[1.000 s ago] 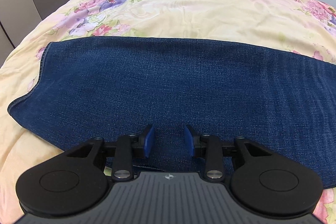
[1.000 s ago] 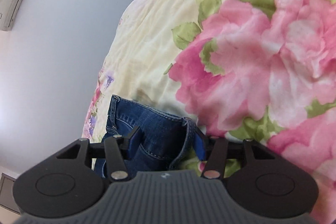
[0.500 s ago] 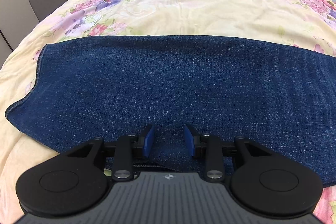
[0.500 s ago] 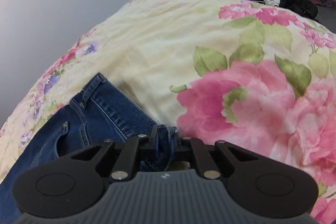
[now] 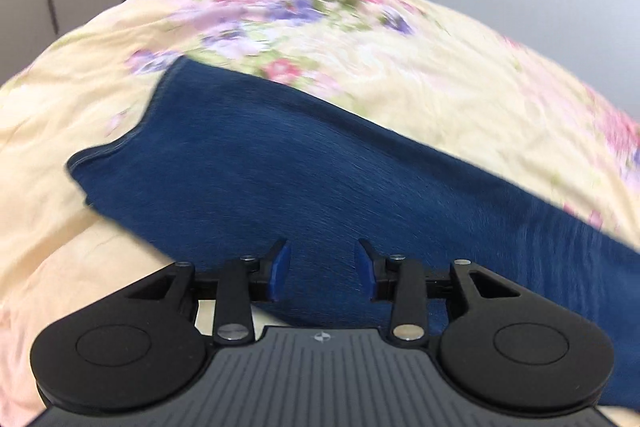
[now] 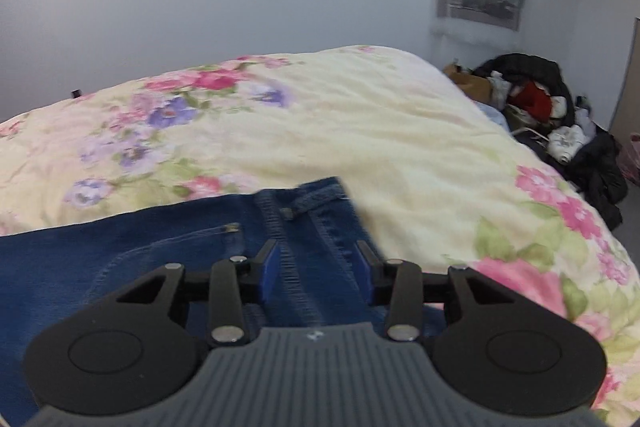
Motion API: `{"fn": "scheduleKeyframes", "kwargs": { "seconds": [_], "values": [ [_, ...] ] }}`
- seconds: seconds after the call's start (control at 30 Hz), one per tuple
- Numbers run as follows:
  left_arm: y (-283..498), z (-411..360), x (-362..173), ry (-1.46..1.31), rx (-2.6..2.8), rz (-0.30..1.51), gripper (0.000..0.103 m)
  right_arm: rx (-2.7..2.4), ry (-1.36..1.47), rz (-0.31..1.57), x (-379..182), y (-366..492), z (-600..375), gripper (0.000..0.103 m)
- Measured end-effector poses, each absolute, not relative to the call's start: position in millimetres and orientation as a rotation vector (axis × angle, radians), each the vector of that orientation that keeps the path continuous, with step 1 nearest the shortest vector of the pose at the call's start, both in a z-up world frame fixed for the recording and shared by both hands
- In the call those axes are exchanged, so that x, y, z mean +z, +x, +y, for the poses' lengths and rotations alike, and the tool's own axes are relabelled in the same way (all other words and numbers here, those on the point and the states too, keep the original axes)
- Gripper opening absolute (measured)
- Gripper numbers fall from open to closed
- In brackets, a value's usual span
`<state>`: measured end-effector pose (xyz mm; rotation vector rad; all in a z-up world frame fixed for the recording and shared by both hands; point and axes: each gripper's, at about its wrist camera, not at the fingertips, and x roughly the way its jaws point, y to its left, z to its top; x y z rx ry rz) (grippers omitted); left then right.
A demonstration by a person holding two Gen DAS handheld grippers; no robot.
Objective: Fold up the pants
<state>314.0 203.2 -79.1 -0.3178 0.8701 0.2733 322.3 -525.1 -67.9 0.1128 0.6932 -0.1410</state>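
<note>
The pants (image 5: 320, 179), dark blue denim, lie flat on the floral quilt (image 5: 420, 75) that covers the bed. Their long axis runs crosswise to both of my grippers: in the left wrist view the leg hem sits at the upper left and the fabric stretches away to the lower right.

My left gripper (image 5: 322, 269) hangs directly over the leg section, near its closer edge. Its jaws stand partly apart and have just been opening a little further; denim shows behind the gap, but the blue pads (image 5: 280, 267) press on nothing.

My right gripper (image 6: 316, 275) sits over the waist end. The waistband (image 6: 320, 195), with a belt loop and a rivet, lies just ahead of the fingertips, and a stitched seam runs between the jaws. These jaws have just been opening and stand partly apart; I judge the cloth released, not pinched.

Judgement: the left gripper is nearer the hem, the right nearer the waist, so a fold end over end along the long axis suits this layout.

No brand, label or legible writing shows on the pants. Each gripper body bears only a small emblem, unreadable.
</note>
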Motion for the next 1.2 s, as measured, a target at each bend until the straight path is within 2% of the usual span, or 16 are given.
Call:
{"fn": "scheduleKeyframes", "kwargs": {
  "seconds": [0.13,0.5,0.8,0.87,1.03,1.2],
  "values": [
    [288,247,-73,-0.488,0.288,0.836,0.047,0.036,0.089,0.741,-80,343,-443,0.019],
    [242,359,-115,-0.988,0.386,0.679,0.049,0.356,-0.008,0.82,-108,373,-241,0.017],
    [274,367,-136,-0.887,0.37,0.643,0.048,0.437,-0.05,0.864,-121,404,-151,0.012],
    [281,366,-138,-0.858,0.369,0.632,0.045,0.425,-0.044,0.873,-126,419,-139,0.011],
    [287,369,-146,-0.853,0.363,0.602,0.04,0.352,0.005,0.894,-137,462,-119,0.0],
    [292,375,-152,-0.865,0.346,0.581,0.034,0.288,0.053,0.93,-146,495,-111,0.0]
  ]
}}
